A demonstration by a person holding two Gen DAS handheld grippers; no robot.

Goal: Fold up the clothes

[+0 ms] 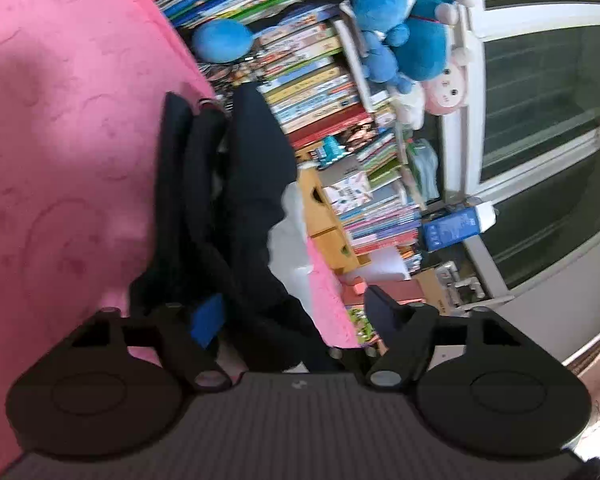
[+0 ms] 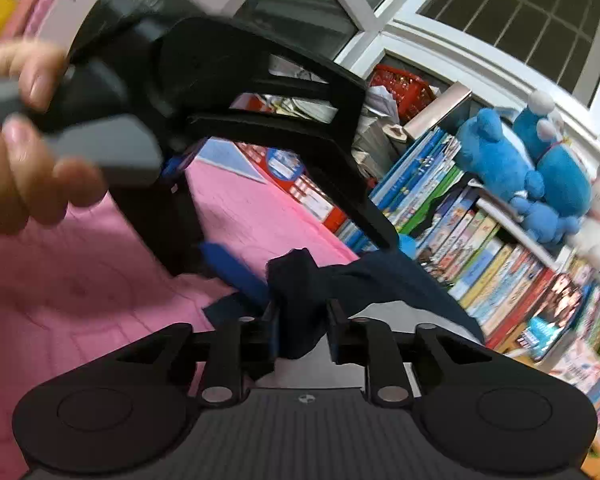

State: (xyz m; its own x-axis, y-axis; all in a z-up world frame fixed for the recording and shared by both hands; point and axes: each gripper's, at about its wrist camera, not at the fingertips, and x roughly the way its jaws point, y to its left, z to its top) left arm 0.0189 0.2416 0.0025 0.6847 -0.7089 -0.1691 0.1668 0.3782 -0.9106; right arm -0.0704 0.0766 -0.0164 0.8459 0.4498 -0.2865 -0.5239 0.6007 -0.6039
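Note:
A dark navy garment (image 1: 256,168) hangs bunched over the pink bedspread (image 1: 60,120). In the right wrist view my right gripper (image 2: 302,316) is shut on a bunched fold of the garment (image 2: 300,276), and the cloth fills the narrow gap between its jaws. My left gripper (image 2: 320,264) comes in from the upper left, held by a person's hand (image 2: 16,168). Its blue-padded finger (image 2: 228,264) lies on one side of the cloth and the other finger on the far side. In its own view the left gripper (image 1: 296,316) stands open around the garment, and the right-hand finger (image 1: 384,312) is apart from the cloth.
Crowded bookshelves (image 2: 480,248) run close behind the bed, with blue plush toys (image 2: 500,160) on top. A white cloth (image 1: 288,240) lies at the bedspread's edge beside a yellow wooden box (image 1: 324,220). Window frames (image 1: 540,80) stand beyond the shelves.

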